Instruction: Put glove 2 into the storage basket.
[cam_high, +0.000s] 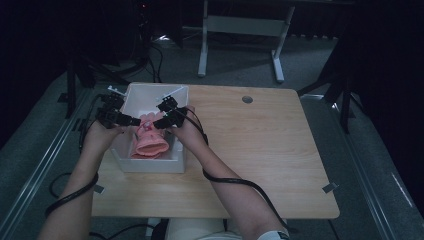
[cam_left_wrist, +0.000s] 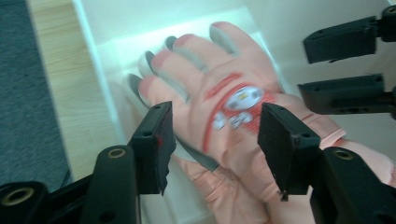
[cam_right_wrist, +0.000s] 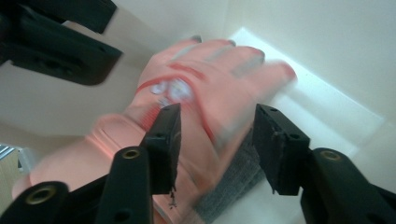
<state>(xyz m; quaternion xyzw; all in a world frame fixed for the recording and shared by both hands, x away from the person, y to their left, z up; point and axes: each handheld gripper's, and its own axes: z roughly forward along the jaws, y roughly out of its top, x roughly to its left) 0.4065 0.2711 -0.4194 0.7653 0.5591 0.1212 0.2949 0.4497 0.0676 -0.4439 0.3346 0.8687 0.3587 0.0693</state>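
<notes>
Your wooden table (cam_high: 260, 150) carries the white box (cam_high: 150, 165) at its nine o'clock side, and the pink glove (cam_high: 150, 140) lies inside it, fingers toward twelve. Your left gripper (cam_left_wrist: 212, 140) and right gripper (cam_right_wrist: 217, 140) each stand about half open astride the glove, pads off the fabric, holding nothing. I'd lift both straight up so neither jaw snags the cuff.
</notes>
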